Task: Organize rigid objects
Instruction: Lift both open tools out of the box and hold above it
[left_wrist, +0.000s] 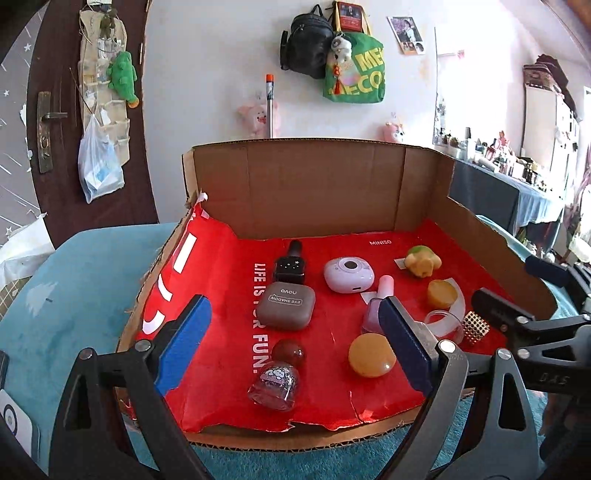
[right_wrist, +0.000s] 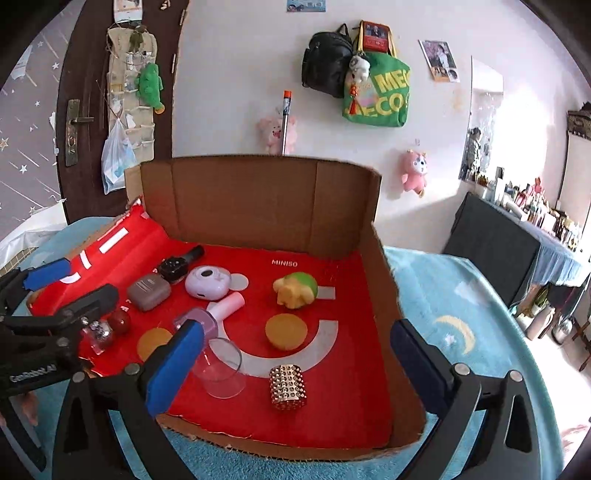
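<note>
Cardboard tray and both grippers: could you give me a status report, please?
Left gripper open, empty. Right gripper open, empty. Items loose on cardboard tray. Clear cup lies near right fingers.

A black backpack (right_wrist: 327, 68) and a green bag (right_wrist: 380, 99) are hanging side by side on the white wall (right_wrist: 229, 74). A little white toy (right_wrist: 359, 68) is dangling in front of the green bag. A green stuffed toy (left_wrist: 123, 75) is hanging on the dark door (left_wrist: 51, 122), and a plastic bag (left_wrist: 98, 162) is hanging below it. A pink stuffed toy (right_wrist: 414, 170) is sticking to the wall near the right. A blue cloth (right_wrist: 461, 325) with a yellow moon is lying flat underneath.
</note>
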